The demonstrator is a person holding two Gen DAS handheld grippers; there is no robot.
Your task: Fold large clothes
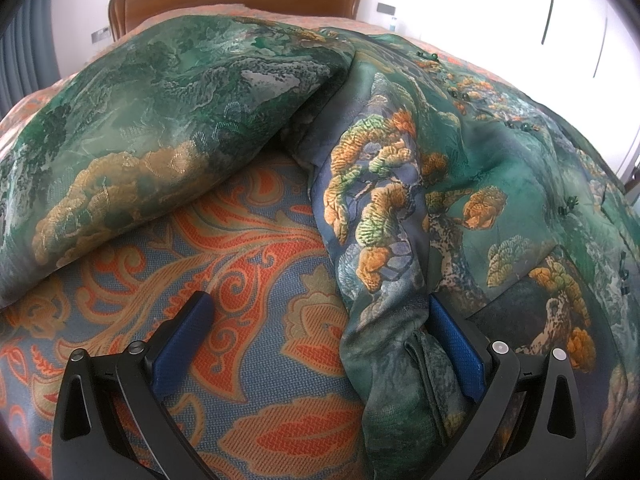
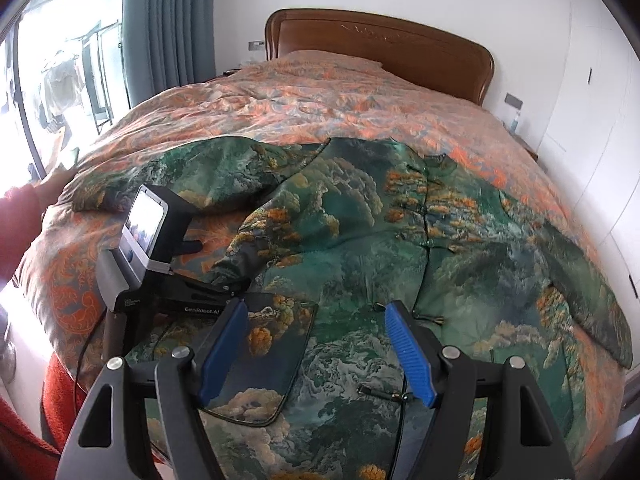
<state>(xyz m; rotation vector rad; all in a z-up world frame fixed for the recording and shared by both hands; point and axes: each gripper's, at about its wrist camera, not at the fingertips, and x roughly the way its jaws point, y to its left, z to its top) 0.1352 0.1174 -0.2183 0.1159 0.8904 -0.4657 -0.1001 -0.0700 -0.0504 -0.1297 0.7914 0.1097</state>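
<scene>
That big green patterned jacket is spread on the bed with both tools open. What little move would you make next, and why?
Probably close the left tool on the bunched edge of the green jacket. Its fingers stand wide open, and the gathered cloth already lies against its right finger, so a pinch would catch it. The right tool hovers open above the hem.

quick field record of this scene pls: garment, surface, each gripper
garment: green printed jacket, spread front up, one sleeve out to the side
surface: bed with orange patterned bedspread
left gripper: open, jacket edge bunched against one finger, not clamped
right gripper: open, over the jacket's hem
background: wooden headboard, curtain
</scene>
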